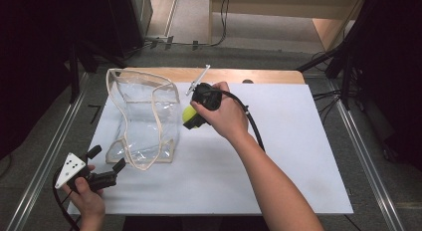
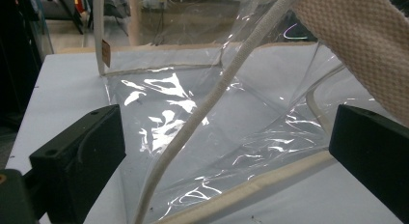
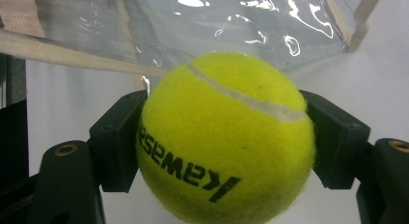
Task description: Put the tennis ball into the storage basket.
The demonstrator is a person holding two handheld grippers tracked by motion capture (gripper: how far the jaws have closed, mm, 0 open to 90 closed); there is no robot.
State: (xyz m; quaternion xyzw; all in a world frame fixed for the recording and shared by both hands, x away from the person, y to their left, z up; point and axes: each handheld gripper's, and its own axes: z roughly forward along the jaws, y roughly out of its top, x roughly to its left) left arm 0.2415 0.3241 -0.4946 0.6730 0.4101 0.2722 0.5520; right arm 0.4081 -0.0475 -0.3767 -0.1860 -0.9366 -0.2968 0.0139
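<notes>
A clear plastic bag with beige fabric trim stands on the white table sheet, left of centre. My right gripper is shut on a yellow tennis ball just right of the bag; in the right gripper view the ball sits squeezed between both jaws with the bag's wall behind it. My left gripper is open at the bag's near left corner. In the left gripper view its jaws stand wide apart, with the bag's clear wall and a beige strap close ahead.
The white sheet covers a wooden table whose far edge shows bare. A thin metal rod lies at the back near the right hand. Metal rails run along both sides of the table, with cables on the floor beyond.
</notes>
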